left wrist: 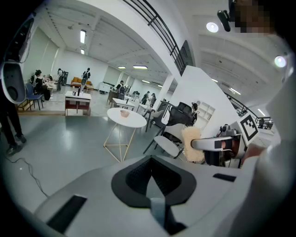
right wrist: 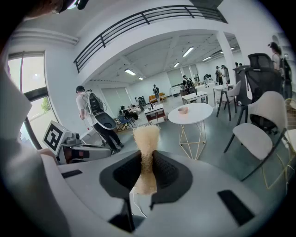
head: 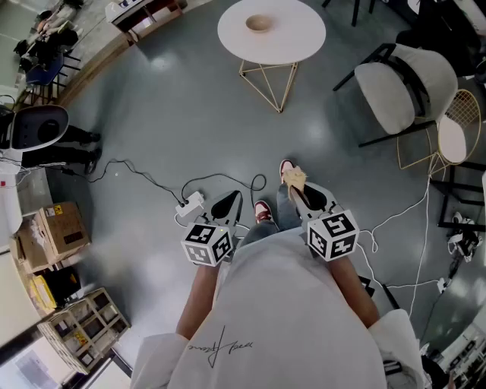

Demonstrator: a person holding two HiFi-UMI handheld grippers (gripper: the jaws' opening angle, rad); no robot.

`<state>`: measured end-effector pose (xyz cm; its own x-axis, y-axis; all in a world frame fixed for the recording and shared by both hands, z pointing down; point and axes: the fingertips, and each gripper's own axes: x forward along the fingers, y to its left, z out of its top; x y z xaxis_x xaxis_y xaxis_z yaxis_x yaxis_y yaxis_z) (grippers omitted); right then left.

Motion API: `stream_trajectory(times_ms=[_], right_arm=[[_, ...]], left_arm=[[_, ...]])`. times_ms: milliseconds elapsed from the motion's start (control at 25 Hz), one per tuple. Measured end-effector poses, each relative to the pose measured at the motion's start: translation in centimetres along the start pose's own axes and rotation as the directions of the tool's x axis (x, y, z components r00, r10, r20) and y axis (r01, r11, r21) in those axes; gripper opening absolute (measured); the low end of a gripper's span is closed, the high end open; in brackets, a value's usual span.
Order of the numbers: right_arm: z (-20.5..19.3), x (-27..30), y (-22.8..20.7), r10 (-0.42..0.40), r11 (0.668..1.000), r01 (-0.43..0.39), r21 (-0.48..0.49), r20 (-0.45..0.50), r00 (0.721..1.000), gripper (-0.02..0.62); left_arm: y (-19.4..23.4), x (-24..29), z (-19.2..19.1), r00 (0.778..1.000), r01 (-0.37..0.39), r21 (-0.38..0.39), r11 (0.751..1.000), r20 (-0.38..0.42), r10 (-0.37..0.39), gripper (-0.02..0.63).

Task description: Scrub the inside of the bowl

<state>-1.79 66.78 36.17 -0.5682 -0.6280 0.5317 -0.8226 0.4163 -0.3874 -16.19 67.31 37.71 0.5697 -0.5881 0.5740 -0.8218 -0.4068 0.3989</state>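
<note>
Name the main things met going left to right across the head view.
cardboard box → left gripper → right gripper, shut on the sponge → white chair

Glossy grey floor (head: 175, 106), round white table (head: 300, 38), pale chairs (head: 402, 87), ceiling strip lights (left wrist: 83, 36).

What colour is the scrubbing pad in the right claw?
Pale tan pad; best in right gripper view.

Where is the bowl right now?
In the head view, the bowl sits on the round white table at top centre, left of the white chair.
</note>
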Motion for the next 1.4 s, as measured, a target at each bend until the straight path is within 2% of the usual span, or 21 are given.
stream_trajectory(times_ms=[120, 280, 480, 720, 880, 1040, 1120, 1240, 1400], right_arm=[[2.0, 1.3, -2.3, 0.011, 1.0, -0.011, -0.008, -0.004, 1.0, 0.078], [4.7, 3.0, -5.6, 0.015, 1.0, -0.015, -0.008, -0.011, 1.0, 0.078], [7.0, 5.8, -9.3, 0.032, 0.998, -0.03, 0.055, -0.039, 0.999, 0.078], [10.0, 7.8, -14.0, 0.034, 0.999, -0.033, 0.026, -0.036, 0.999, 0.081], [12.3, 8.8, -16.5, 0.07, 0.997, -0.069, 0.031, -0.035, 0.997, 0.083], [14.7, 10.4, -17.3, 0.096, 0.995, -0.096, 0.012, -0.032, 0.995, 0.083], [15.3, 10.8, -18.2, 0.097, 0.994, -0.096, 0.043, -0.032, 0.995, 0.083], [15.9, 11.3, -19.7, 0.092, 0.99, -0.089, 0.107, -0.023, 0.996, 0.083], [16.8, 12.0, -20.1, 0.097, 0.99, -0.095, 0.101, -0.014, 0.995, 0.083]], left_arm=[[0.1, 3.0, 1.5, 1.0, -0.005, -0.031, 1.0, -0.008, 0.005, 0.005], [-0.9, 7.2, 4.4, 0.999, 0.034, -0.07, 0.997, -0.031, -0.036, 0.005], [-0.9, 11.9, 8.6, 0.996, 0.049, -0.045, 0.998, -0.069, -0.052, 0.005], [-1.4, 16.7, 12.2, 0.995, 0.031, -0.02, 0.999, -0.098, -0.033, 0.005], [-3.0, 19.4, 15.0, 0.996, 0.057, -0.038, 0.998, -0.071, -0.06, 0.005], [-2.3, 20.8, 17.3, 0.997, 0.015, -0.042, 0.999, -0.073, -0.018, 0.005], [-2.3, 21.4, 18.3, 0.997, 0.018, -0.043, 0.999, -0.07, -0.021, 0.005], [-2.2, 21.9, 20.1, 0.999, 0.04, -0.094, 0.995, -0.025, -0.042, 0.005], [-1.2, 22.1, 21.2, 1.0, 0.028, -0.13, 0.991, 0.005, -0.027, 0.005]])
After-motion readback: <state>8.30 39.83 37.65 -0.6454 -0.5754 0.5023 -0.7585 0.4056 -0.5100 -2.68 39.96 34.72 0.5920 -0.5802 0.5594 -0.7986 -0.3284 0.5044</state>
